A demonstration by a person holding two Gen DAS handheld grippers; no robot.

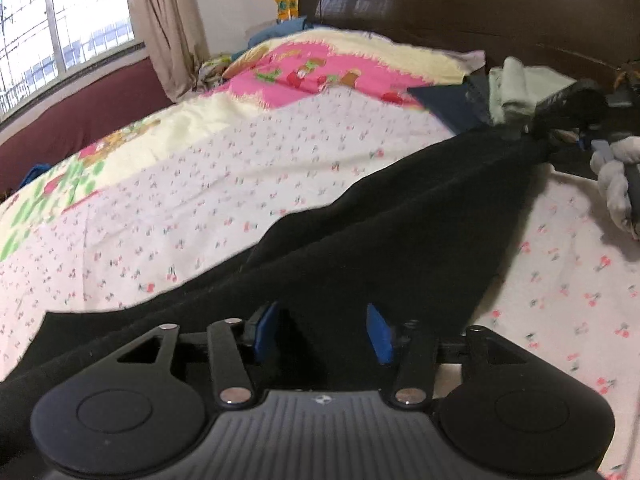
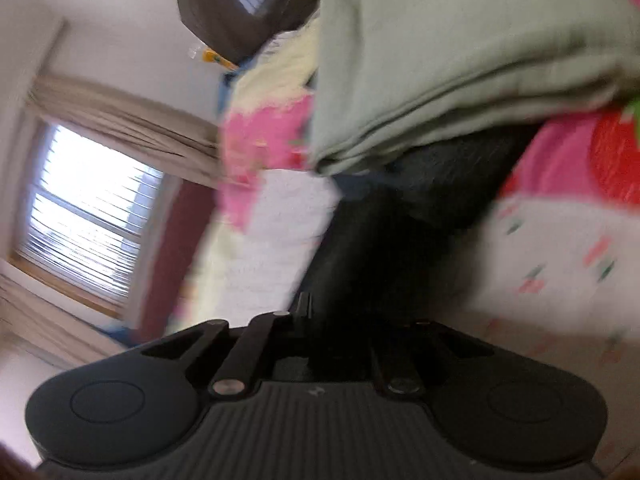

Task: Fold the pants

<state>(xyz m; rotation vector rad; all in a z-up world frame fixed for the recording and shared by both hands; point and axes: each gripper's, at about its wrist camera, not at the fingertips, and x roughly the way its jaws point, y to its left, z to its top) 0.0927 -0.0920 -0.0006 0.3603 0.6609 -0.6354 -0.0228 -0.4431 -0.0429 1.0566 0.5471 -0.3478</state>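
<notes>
Nearest the left wrist camera, the left gripper (image 1: 324, 330) stands with its blue pads (image 1: 379, 334) apart, the black pants (image 1: 400, 220) lying between and under them; the cloth does not look pinched. The pants are a matte, soft knit, stretched in a long taut band from here toward the upper right, one edge running as a straight fold. There the right gripper (image 1: 532, 130), held by a gloved hand (image 1: 616, 184), is clamped on the far end of the fabric (its own camera is blurred, but shows the fingers drawn together on black cloth (image 2: 360, 240)). The cherry-print sheet (image 1: 200, 200) lies smooth and bare to the left of the band. Farther back come a pink and yellow quilt (image 1: 320, 64), a folded pale green garment (image 1: 516, 88), then the glossy dark headboard (image 1: 460, 4).
</notes>
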